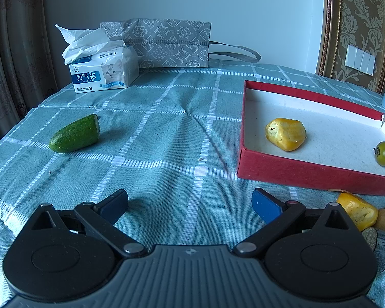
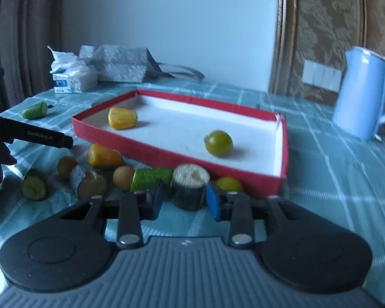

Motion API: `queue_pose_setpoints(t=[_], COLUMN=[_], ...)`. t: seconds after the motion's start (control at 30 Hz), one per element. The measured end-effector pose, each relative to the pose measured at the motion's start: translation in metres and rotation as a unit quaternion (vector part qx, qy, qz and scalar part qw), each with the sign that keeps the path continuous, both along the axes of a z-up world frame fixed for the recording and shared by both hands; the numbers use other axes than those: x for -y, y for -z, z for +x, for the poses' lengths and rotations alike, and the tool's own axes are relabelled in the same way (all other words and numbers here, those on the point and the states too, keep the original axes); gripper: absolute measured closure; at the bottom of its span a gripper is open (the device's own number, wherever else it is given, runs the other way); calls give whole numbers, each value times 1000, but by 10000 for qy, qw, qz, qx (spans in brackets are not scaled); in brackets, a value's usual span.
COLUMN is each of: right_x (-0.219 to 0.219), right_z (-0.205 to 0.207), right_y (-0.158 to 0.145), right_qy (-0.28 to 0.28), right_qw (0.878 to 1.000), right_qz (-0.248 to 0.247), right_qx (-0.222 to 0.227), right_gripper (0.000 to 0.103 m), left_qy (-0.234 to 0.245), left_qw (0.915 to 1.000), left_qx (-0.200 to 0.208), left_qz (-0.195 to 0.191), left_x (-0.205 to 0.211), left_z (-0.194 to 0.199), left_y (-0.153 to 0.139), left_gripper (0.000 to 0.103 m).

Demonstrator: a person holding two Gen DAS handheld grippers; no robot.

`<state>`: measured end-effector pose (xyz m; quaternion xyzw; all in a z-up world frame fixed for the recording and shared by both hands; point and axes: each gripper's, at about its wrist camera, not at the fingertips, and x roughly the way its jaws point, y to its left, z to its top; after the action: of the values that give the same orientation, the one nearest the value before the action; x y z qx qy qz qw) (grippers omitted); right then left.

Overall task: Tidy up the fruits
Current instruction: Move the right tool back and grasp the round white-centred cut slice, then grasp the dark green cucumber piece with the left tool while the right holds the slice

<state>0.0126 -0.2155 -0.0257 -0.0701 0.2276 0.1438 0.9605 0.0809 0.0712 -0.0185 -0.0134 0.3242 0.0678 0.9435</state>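
Resting on the green checked cloth of the bench (image 1: 166,118), a shallow red cardboard box with a white inside (image 2: 151,154) holds two fruits: a yellow lumpy fruit piece (image 2: 122,121) near its far left corner and a small round green tomato (image 2: 219,143) nearer its right end, well apart from each other.

The left gripper (image 1: 190,202) hangs low over bare cloth, its fingers spread wide with nothing between them. To its left lies a green cucumber end piece (image 1: 75,134), alone on the cloth.

The right gripper (image 2: 184,199) sits just in front of the box's near wall, its blue-padded fingers (image 2: 213,200) partly apart on either side of a short dark-skinned cylinder with a pale cut top (image 2: 190,186); whether the pads press on it cannot be told.

Along the box's near wall lie more pieces in a loose row: a green cucumber chunk (image 2: 151,178) touching the cylinder, a round tan fruit (image 2: 123,177), a second yellow piece (image 2: 104,156), and a cut cucumber stub (image 2: 34,188) further left.

A tissue pack with a cat print (image 1: 104,73), a grey patterned paper bag (image 1: 166,42) and a pale blue jug (image 2: 359,95) stand at the bench's far side.
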Motion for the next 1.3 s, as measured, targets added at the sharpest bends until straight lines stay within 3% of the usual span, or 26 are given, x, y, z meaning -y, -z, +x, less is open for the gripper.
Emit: queue_pose_setpoints(t=[0.1,0.67,0.83,0.93,1.17,1.3], right_x=[0,-28,-52,-61,-54,-49], right_z=[7,-5,0,-3,-8,-11], right_y=[-4,4,15,21,11,10], right_qy=[40,-82,-120,-16,131,133], right_qw=[10000,9915,9780,9692,9802,9868], right_qz=[-63,-1288,-2032,-2387,-1929,-1576], right_qx=[46,192,452,598,427,347], right_gripper=[55,60,58,64,64,65], left_qy=[-1,-2,-2,-4,-4,28], left_qw=[10000,10000,10000,10000,10000,9996], left_qx=[-1,-4,-5,-7,-5,136], left_qz=[-1,-2,-3,-4,-17,-239], left_x=[0,0,0,0,-1,-5], left_z=[0,0,0,0,0,-7], left_y=[0,0,0,-1,-1,-5], left_gripper=[0,0,0,0,0,0])
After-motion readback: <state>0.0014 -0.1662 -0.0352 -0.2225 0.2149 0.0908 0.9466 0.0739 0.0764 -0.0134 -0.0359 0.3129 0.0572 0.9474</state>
